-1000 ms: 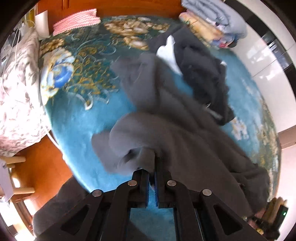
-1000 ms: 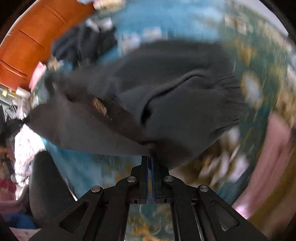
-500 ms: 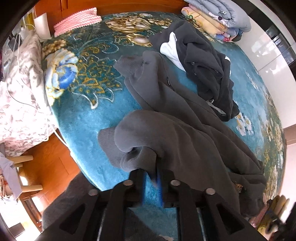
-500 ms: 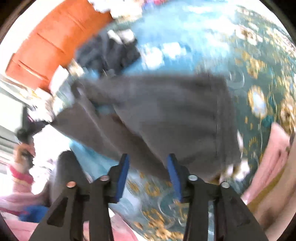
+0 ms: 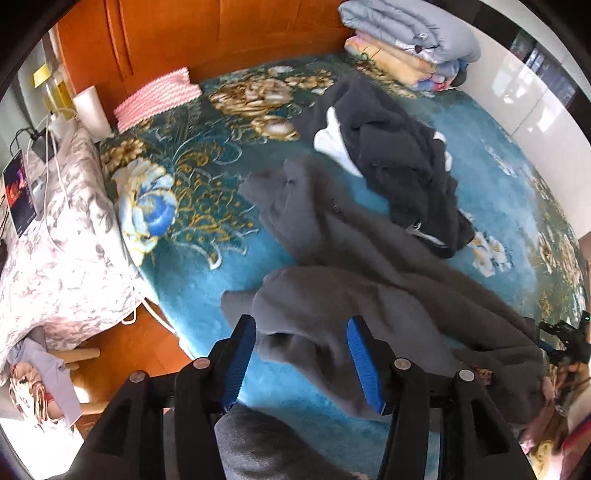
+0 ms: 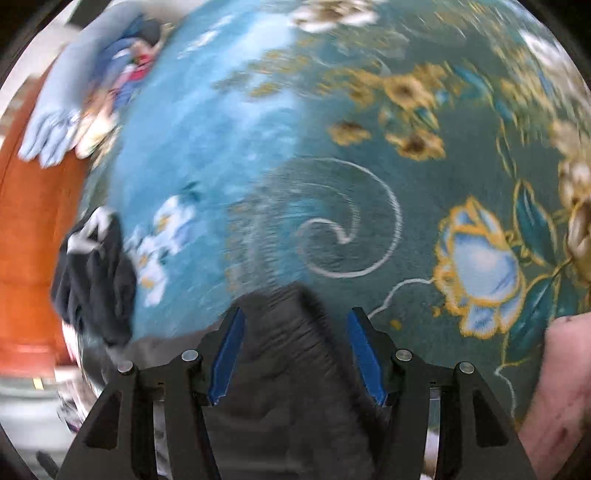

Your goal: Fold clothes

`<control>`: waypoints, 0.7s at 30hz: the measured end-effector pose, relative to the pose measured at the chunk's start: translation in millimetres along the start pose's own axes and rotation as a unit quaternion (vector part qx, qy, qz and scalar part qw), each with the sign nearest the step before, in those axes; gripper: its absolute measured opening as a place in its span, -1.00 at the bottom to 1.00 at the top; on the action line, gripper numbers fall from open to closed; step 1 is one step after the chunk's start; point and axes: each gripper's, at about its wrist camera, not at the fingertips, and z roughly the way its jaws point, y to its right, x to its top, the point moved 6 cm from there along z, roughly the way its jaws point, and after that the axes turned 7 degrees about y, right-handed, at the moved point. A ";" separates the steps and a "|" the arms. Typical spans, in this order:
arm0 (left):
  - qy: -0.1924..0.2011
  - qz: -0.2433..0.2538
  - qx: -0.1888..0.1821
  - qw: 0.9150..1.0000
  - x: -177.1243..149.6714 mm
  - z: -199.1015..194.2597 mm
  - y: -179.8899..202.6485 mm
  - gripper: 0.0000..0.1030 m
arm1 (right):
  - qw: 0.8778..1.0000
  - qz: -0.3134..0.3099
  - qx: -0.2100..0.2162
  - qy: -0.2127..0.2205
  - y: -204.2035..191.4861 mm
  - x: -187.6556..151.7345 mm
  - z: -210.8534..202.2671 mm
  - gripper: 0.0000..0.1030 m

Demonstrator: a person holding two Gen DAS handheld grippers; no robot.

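Fingers on my left gripper (image 5: 301,356) and right gripper (image 6: 295,352) stood wide, empty, straddling the grey sweater (image 5: 354,295) spread across the teal blanket (image 5: 491,184) for folding.

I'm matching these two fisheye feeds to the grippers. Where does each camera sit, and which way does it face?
Left wrist: rides behind the left gripper, looking along its open blue-padded fingers across the bed toward the wooden headboard; shows the grey sweater, dark jacket and folded blankets.
Right wrist: rides behind the right gripper, fingers open, looking down at the floral bedspread, blurred by motion, with the sweater's hem between the fingers.
Shared: sweater, jacket, blankets, bedspread.
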 end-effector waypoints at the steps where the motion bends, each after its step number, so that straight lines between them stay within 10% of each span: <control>1: -0.002 -0.001 -0.008 1.000 0.4 2.2 4.7 0.10 | 1.000 0.014 0.006 -0.002 4.0 0.9 4.5 0.15; 8: -0.043 -0.011 -0.070 0.997 -17.2 35.9 45.0 0.10 | 0.991 -0.011 0.128 -0.049 -25.5 -10.3 7.0 0.12; 17: -0.065 0.013 -0.072 0.995 -35.6 52.2 70.3 0.10 | 0.990 0.058 0.122 -0.035 0.6 -5.2 37.0 -0.08; 21: -0.057 0.002 -0.077 0.995 -32.8 53.1 69.5 0.10 | 0.994 0.030 0.101 -0.020 -11.1 -3.0 29.0 -0.69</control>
